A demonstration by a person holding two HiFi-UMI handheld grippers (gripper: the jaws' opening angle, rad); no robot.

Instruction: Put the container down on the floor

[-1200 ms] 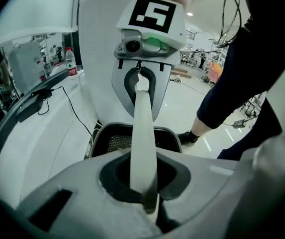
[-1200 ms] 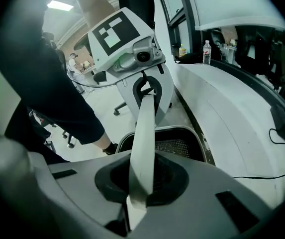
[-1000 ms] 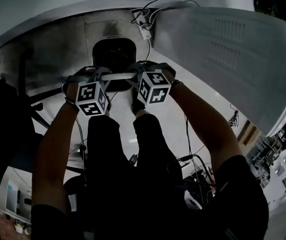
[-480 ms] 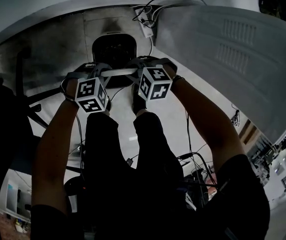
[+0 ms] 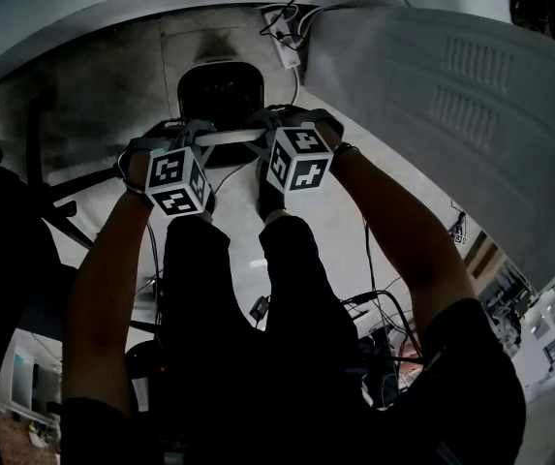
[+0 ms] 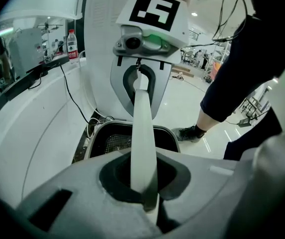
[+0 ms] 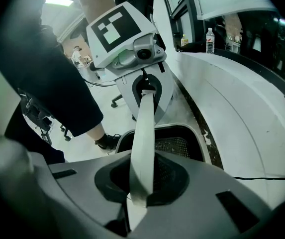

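Right now I have both ends of the container's white handle (image 5: 229, 137) gripped, one tool at each end. The left gripper (image 6: 144, 198) has its fingers (image 6: 77, 193) fully closed on the handle, which runs up and away from them to the other tool opposite. The right gripper (image 7: 137, 198) looks the same from its own camera, with its fingers (image 7: 212, 183) pinched onto the handle and barely any gap between them. Both tools point steeply down. The container (image 5: 221, 90) hangs below the handle. It is dark inside, with a pale rim and a perforated bottom. It sits low over the floor (image 5: 306, 250), close to the foot of the curved white wall (image 5: 451, 95), and I cannot tell whether its base touches the floor. My shoe (image 6: 189, 132) is just beside its near rim. Cables (image 5: 282, 27) lie on the floor past its far side. A bottle (image 6: 72, 43) stands up on the ledge above the wall.
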